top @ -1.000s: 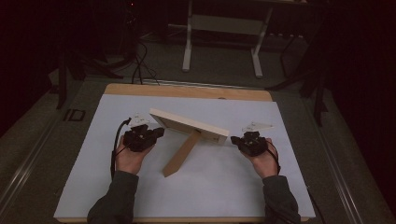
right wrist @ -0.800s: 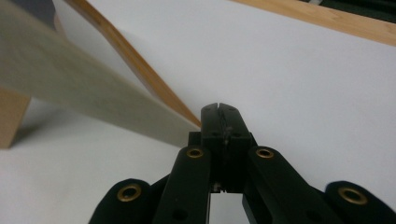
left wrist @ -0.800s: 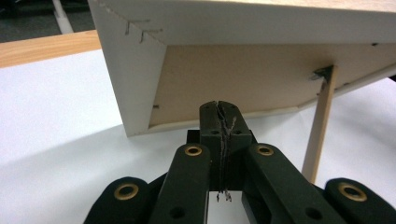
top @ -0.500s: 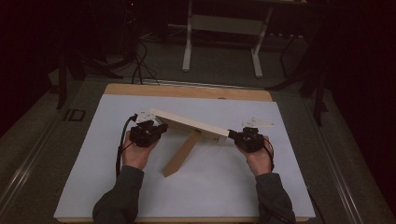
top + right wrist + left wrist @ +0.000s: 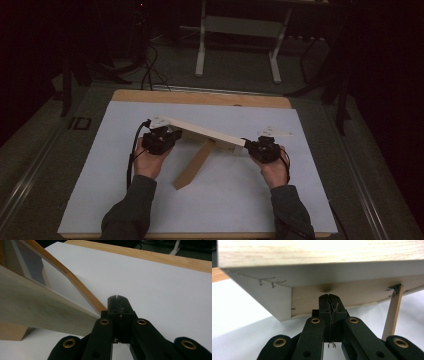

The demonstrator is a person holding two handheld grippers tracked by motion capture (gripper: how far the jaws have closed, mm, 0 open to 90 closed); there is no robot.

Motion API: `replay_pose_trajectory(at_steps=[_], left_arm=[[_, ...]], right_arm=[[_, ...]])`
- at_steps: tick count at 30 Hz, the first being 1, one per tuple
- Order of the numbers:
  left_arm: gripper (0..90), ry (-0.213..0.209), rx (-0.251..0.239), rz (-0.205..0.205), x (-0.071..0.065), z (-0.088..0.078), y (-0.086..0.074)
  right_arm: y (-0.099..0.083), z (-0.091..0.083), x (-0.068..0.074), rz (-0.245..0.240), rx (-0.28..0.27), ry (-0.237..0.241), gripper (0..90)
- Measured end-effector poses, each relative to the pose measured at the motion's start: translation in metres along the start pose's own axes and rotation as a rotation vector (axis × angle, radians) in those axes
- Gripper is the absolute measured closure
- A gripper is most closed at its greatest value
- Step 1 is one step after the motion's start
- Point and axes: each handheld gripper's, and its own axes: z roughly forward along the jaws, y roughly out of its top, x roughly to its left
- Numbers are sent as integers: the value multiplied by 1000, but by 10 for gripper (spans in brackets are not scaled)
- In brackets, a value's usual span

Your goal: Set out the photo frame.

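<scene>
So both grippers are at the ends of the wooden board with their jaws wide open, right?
Not quite. The left gripper and right gripper are at the two ends of the wooden board, but their jaws are shut, not wide open. The left gripper view and the right gripper view each show the black jaws pressed together, with nothing between them.

My tabletop (image 5: 200, 97) shows wood along its upper edge; a white sheet (image 5: 125, 200) covers it, with a wooden leg (image 5: 192, 167) resting mid-frame.

Dim lab or workshop: white-topped bench (image 5: 150, 200), metal stand legs (image 5: 201, 47), loose cables (image 5: 150, 70) on floor behind.
</scene>
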Motion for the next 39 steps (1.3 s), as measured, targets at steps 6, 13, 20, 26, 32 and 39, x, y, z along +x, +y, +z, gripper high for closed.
replay_pose_trajectory(at_steps=[6,13,20,26,32,39], left_arm=[[900,-1,7,0,0,3,0],[900,-1,10,-3,1,4,1],[900,-5,14,1,1,7,3],[900,-14,16,2,0,9,3],[900,-30,17,-10,0,12,2],[900,-37,16,-14,-2,15,3]], right_arm=[[1,-1,0,0,-1,6,900],[0,-2,0,-7,0,14,900],[0,-2,1,-15,4,18,900],[0,-2,2,-22,5,19,900],[0,-3,4,-31,9,17,900],[0,-3,5,-36,12,25,900]])
